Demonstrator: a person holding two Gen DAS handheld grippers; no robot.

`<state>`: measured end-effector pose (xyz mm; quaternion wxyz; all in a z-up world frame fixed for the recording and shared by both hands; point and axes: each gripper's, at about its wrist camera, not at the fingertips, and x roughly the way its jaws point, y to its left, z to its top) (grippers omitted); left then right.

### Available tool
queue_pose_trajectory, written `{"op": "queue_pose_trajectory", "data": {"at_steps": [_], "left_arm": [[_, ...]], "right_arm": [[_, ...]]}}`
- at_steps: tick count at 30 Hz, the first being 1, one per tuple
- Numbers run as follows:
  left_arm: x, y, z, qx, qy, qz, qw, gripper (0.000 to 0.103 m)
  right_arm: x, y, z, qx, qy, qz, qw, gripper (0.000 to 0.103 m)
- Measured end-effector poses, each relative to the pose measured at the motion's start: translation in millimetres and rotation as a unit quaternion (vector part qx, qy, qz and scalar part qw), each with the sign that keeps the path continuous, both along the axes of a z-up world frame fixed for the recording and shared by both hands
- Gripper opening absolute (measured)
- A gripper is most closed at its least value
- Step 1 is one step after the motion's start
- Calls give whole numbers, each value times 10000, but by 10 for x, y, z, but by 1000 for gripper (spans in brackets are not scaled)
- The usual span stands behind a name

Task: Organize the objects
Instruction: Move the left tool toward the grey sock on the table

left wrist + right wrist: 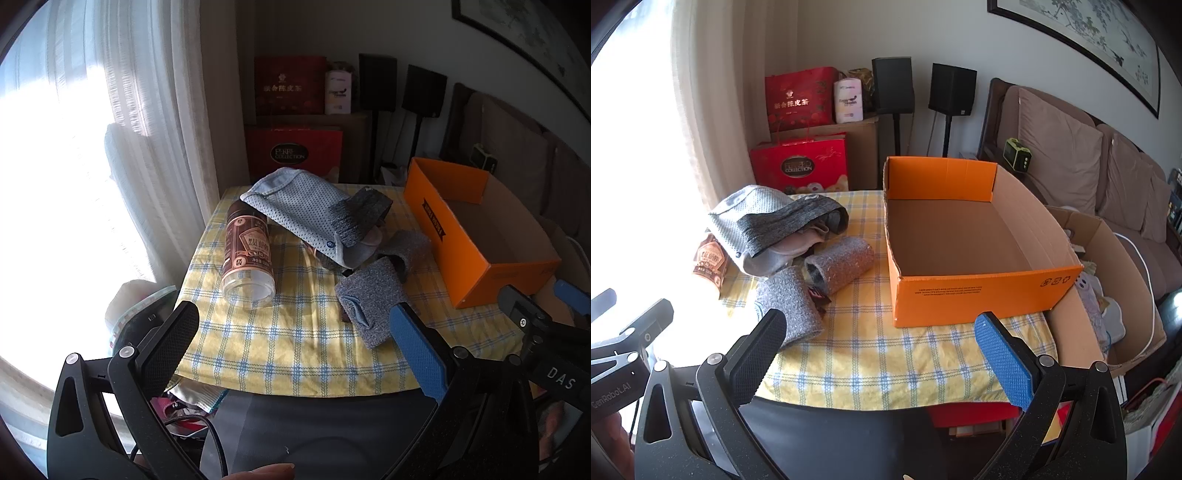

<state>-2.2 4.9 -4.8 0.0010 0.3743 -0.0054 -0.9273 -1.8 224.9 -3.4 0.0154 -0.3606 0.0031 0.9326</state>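
Left wrist view: left gripper jaws apart, nothing held. Bottle, folded clothes and grey rolls are seen loose on the bench.

Right wrist view: right gripper jaws apart. Orange box, right, is seen empty; sorting is judged unstarted.

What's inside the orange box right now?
Nothing visible: the orange box shows bare cardboard floor in the right wrist view. Its near wall hides the strip of floor just behind it.

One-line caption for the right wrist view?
Open right gripper faces an empty orange box beside bundled clothes on a checked tablecloth.
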Motion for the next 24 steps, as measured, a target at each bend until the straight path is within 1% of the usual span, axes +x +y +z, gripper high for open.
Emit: {"op": "queue_pose_trajectory", "data": {"at_steps": [10, 17, 20, 24], "left_arm": [[-96, -20, -96, -55, -51, 21, 10000, 103], [-191, -18, -153, -59, -57, -85, 9999, 103], [-256, -23, -165, -111, -10, -148, 9998, 103], [-349, -67, -199, -82, 23, -214, 9997, 103]], "right_arm": [[-61, 0, -29, 170, 2, -29, 9999, 103], [-136, -15, -30, 231, 42, 8, 9997, 103], [-170, -16, -21, 243, 114, 38, 9996, 103], [-225, 14, 6, 182, 305, 124, 9993, 103]]}}
